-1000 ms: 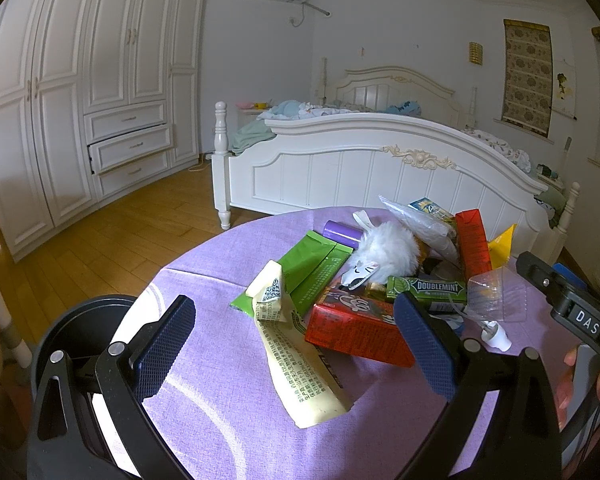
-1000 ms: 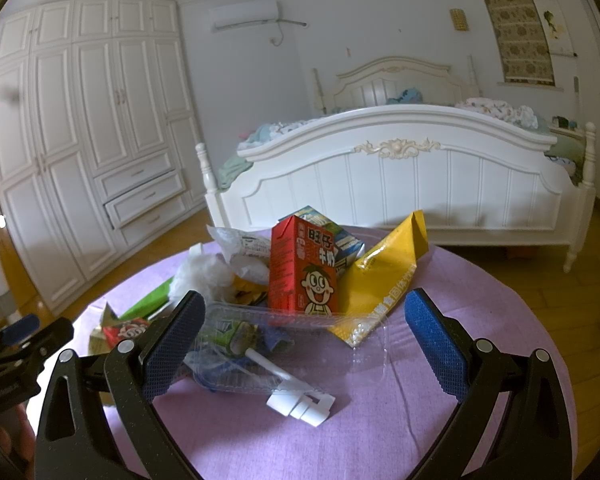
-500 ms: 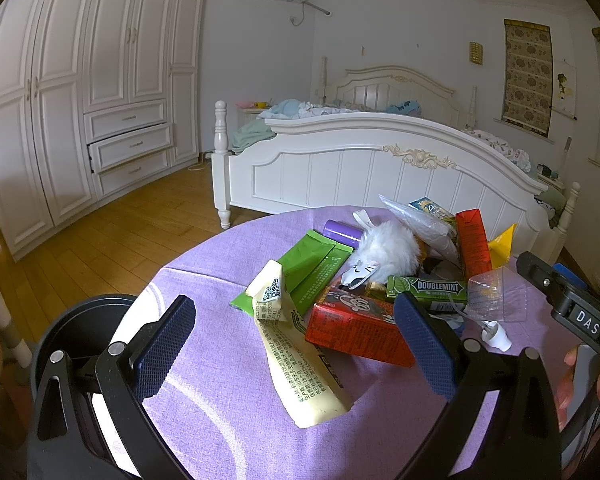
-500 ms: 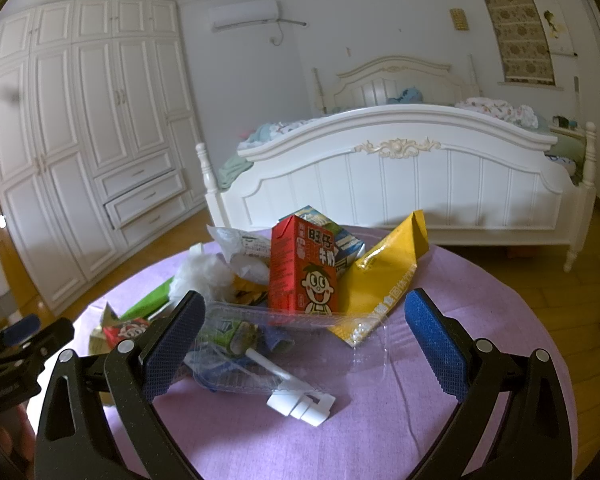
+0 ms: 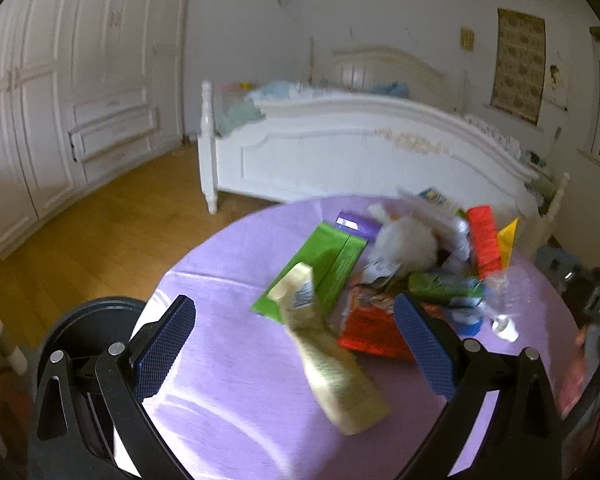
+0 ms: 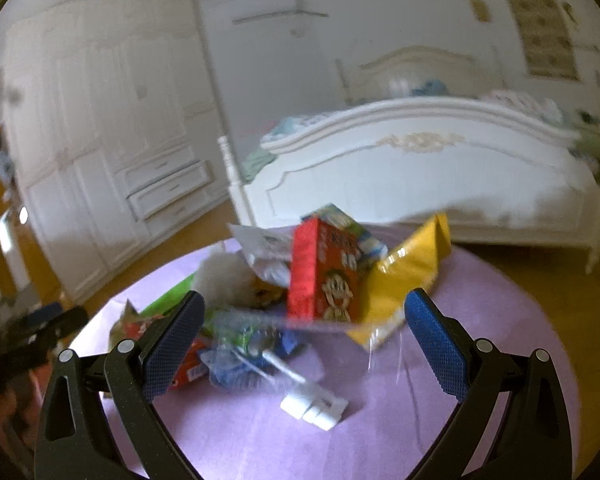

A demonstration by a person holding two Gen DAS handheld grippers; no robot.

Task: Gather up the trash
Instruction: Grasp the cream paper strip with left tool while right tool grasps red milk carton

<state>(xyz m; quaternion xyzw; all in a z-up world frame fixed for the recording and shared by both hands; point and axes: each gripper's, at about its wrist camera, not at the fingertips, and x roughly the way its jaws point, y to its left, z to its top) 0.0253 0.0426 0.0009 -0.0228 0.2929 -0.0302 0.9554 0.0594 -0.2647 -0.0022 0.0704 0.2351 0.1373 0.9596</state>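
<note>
**Both grippers wide open, empty**

The left gripper point(image 5: 294, 342) has its jaws spread wide, nothing between its blue pads point(image 5: 164, 346). The right gripper point(image 6: 302, 344) is likewise spread and empty, its pads point(image 6: 436, 346) well apart.

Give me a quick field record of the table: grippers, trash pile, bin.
left gripper: open, empty, over the table's near edge
right gripper: open, empty, facing the pile
table: round, purple cloth
pile: cream wrapper, green packet, red carton, yellow bag, clear tray, white clip
bin: dark, on the floor left of the table
focus: both views blurred
</note>
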